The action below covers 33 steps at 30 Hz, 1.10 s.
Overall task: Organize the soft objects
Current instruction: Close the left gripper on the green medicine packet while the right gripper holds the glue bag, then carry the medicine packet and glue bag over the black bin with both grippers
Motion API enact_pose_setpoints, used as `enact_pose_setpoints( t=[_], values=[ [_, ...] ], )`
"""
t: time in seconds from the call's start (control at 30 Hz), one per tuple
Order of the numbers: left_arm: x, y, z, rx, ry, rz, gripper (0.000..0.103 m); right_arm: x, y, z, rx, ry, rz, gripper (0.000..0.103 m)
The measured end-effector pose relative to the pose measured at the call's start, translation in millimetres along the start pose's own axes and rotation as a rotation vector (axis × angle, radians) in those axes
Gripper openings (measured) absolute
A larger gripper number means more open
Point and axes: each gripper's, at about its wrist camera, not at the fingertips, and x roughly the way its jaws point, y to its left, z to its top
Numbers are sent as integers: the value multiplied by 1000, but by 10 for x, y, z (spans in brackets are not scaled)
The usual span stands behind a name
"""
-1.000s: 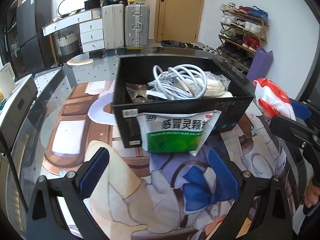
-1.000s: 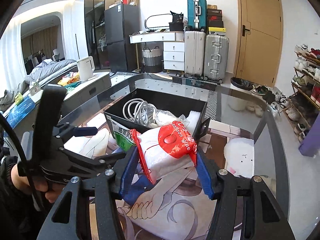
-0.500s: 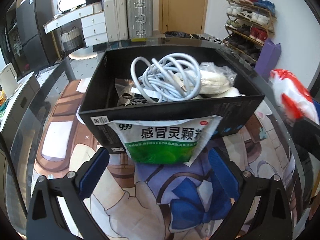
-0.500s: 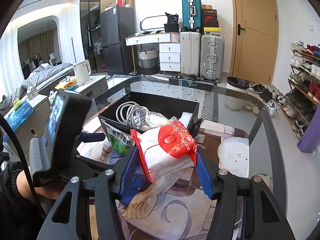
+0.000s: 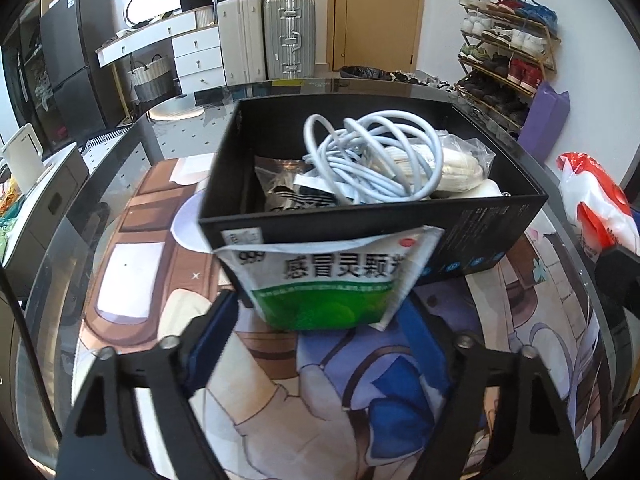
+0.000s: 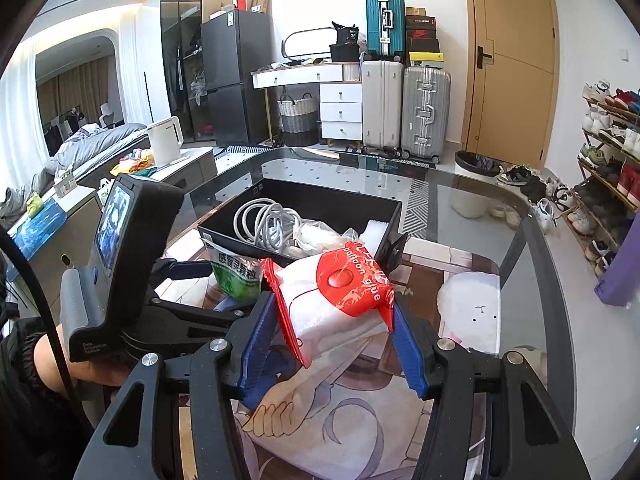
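Note:
A black box on the table holds a coiled white cable and plastic-wrapped items. A green-and-white medicine pouch leans upright against the box's near wall. My left gripper straddles the pouch's lower part. Its jaws are closing, and the blue pads stand right at the pouch's edges without clearly pressing it. My right gripper is shut on a red-and-white balloon glue bag, held above the mat just right of the box. In the left wrist view that bag shows at the right edge.
A printed mat covers the glass table, whose rounded edge runs on the right. A white soft item lies on the table right of the box. A person's hand holds the left gripper. Suitcases and a shoe rack stand beyond.
The left gripper came closer to the box and pouch, and its jaws narrowed around the pouch. The right gripper kept still with the bag.

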Motion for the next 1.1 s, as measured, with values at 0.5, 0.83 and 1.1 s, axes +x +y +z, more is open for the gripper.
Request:
enact_pose_setpoints(
  t=[0.5, 0.83, 1.1],
  values=[
    [-367, 187, -101, 39, -76, -37, 59, 0, 24, 14, -2, -7, -3, 57],
    [-661, 424, 8, 3, -154, -61, 59, 14, 98, 20, -18, -11, 7, 57],
    [-715, 537, 160, -23, -178, -71, 59, 39, 90, 21, -11, -13, 14, 57]
  ],
)
